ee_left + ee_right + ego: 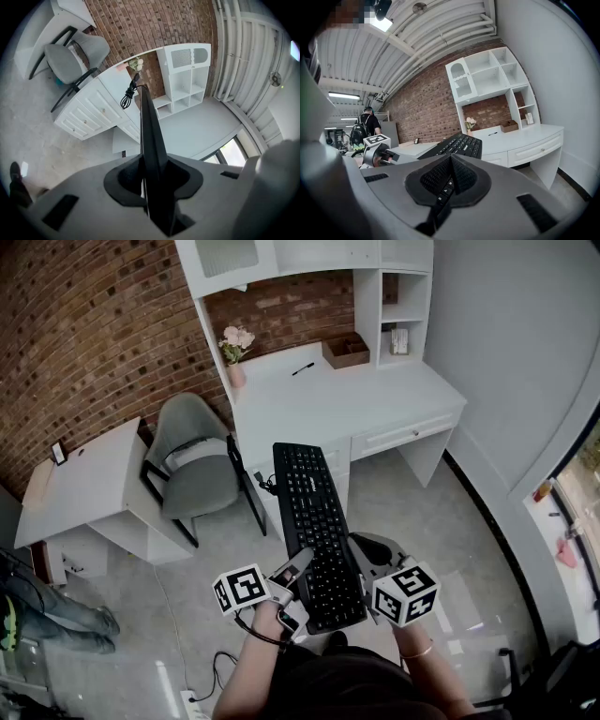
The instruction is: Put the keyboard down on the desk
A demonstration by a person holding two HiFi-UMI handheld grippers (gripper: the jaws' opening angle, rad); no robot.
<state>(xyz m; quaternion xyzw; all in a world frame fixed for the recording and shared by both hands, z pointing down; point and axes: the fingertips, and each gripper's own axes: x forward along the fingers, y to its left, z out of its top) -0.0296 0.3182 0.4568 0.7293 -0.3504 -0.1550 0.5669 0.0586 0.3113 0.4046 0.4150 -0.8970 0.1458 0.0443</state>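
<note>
Keyboard [314,526] is up in the air, held at its near end by both tools, not yet over the tabletop [375,395]. Left hand-held gripper [300,566] pinches the keyboard's near-left edge; in the left gripper view the board runs edge-on btwn the pads, which press on it. Right hand-held gripper [362,561] pinches the near-right edge, pads closed on the key rows per the right gripper view. So the keyboard lies straight out ahead of both tools, long axis pointing away from the person twd the tabletop, w/ neither hand clearly nearer. Beyond the keyboard's far end is bare floor, then the tabletop's front drawers; judged, the move needs a step fwd before lowering. Its cable [262,484] hangs in a bundle off the keyboard's far-left corner and could snag. Left of the keyboard: a grey chair [192,460], close to the path but not in it. Beyond the keyboard's far end on the tabletop: pen [303,368], flower vase [235,352], brown box [346,350], all twd the back, leaving the front strip free for landing.
</note>
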